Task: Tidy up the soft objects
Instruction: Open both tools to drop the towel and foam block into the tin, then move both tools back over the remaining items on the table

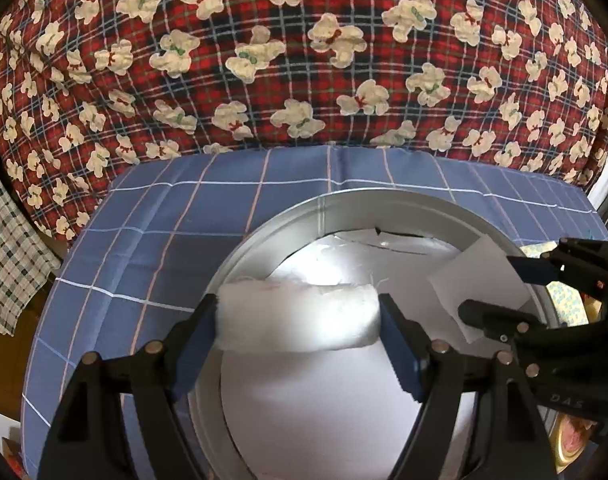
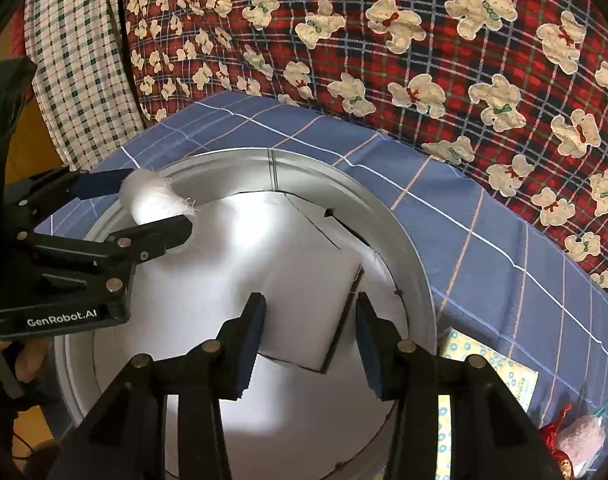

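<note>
Left tongs (image 1: 299, 316): pinching white wad (image 1: 297, 316), ends hidden by pads.
Right tongs (image 2: 310, 328): spread, empty, over tin (image 2: 418, 264).
Tin floor: glare-washed paper.

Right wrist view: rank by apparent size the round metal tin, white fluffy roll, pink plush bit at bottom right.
1. round metal tin, fills the middle of the frame.
2. white fluffy roll, clamped in the left gripper.
3. pink plush bit, looks smaller, but it is cut off at the fisheye edge, so unsure.

Fluffy, fibrous white wad (image 1: 299, 316) with frayed threads; smooth metal tin (image 2: 416, 256), dull sheen, lined with matt white paper (image 2: 263, 272). Woven checked blue cloth (image 1: 151, 236) below, printed plaid cloth (image 1: 304, 60) behind.
</note>
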A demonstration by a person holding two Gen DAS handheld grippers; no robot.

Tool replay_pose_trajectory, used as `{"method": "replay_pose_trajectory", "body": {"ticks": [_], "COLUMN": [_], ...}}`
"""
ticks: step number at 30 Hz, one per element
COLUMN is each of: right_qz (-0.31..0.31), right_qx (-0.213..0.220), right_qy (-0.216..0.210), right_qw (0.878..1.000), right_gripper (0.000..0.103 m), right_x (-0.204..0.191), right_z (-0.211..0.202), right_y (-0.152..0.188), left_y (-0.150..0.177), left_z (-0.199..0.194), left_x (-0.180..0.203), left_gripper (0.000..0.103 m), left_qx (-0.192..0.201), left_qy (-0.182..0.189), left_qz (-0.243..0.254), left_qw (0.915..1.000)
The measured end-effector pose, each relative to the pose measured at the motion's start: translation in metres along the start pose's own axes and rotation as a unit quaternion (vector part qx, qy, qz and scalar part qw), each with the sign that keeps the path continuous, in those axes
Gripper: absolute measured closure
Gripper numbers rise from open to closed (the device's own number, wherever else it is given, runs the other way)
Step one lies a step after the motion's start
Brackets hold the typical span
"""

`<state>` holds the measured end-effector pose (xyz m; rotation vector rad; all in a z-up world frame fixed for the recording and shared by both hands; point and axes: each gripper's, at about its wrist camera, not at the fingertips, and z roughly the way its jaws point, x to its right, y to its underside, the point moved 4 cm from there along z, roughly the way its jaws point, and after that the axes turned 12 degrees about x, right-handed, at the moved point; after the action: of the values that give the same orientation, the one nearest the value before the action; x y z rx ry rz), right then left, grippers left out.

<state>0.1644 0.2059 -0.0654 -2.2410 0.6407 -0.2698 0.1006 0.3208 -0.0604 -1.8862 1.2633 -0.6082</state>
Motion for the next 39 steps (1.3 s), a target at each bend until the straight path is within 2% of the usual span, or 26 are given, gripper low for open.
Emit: {"method": "replay_pose_trajectory", "body": {"ticks": [11,12,14,15,16,19,22,29,32,34,36,39], "right_qz": [-0.008,-0.006,0.001,0.006,0.007,0.008,0.031,0.053,0.069,0.081,0.097,0.15], "right_qx": [-0.005,-0.004,0.001,0.005,0.009,0.021,0.043,0.102,0.143,0.171,0.193,0.208], "right_qy": [0.006,0.017,0.019,0.015,0.015,0.028,0.028,0.052,0.08,0.116,0.171,0.228], "right_qw": [1.0,1.0,1.0,1.0,1.0,0.999,0.998,0.992,0.984,0.975,0.961,0.939], "right_gripper": [0.053,0.048,0.032,0.025,0.025,0.025,0.025,0.025,0.025,0.025,0.025,0.025], "right_x": [-0.003,-0.001,0.002,0.003,0.004,0.008,0.016,0.037,0.055,0.073,0.094,0.133], "right_z": [0.003,0.002,0.0,-0.003,-0.005,-0.016,-0.035,-0.109,-0.15,-0.177,-0.202,-0.235], "right_y": [0.0,-0.001,-0.003,-0.004,-0.004,-0.005,-0.003,0.036,0.065,0.092,0.119,0.163], "left_y": [0.004,0.004,0.005,0.005,0.004,0.001,-0.002,0.0,0.007,0.012,0.02,0.026], "left_z": [0.004,0.005,0.005,0.004,0.002,-0.008,-0.018,-0.067,-0.092,-0.102,-0.115,-0.127], "left_x": [-0.001,-0.001,-0.002,-0.002,-0.003,-0.003,-0.003,0.029,0.061,0.082,0.115,0.15], "left_gripper": [0.024,0.024,0.022,0.018,0.011,0.0,0.0,0.0,0.0,0.0,0.0,0.0], "left_qx": [-0.007,-0.007,-0.009,-0.01,-0.009,0.012,0.026,0.101,0.137,0.154,0.178,0.203], "left_qy": [-0.002,-0.004,-0.011,-0.013,-0.016,-0.027,-0.039,-0.022,0.01,0.031,0.058,0.076], "left_qz": [0.003,0.004,0.005,0.005,0.003,0.003,0.001,-0.009,-0.02,-0.024,-0.013,-0.003], "left_qw": [1.0,1.0,0.9999,0.9998,0.9998,0.9996,0.9989,0.9946,0.9903,0.9874,0.9824,0.9761]}}
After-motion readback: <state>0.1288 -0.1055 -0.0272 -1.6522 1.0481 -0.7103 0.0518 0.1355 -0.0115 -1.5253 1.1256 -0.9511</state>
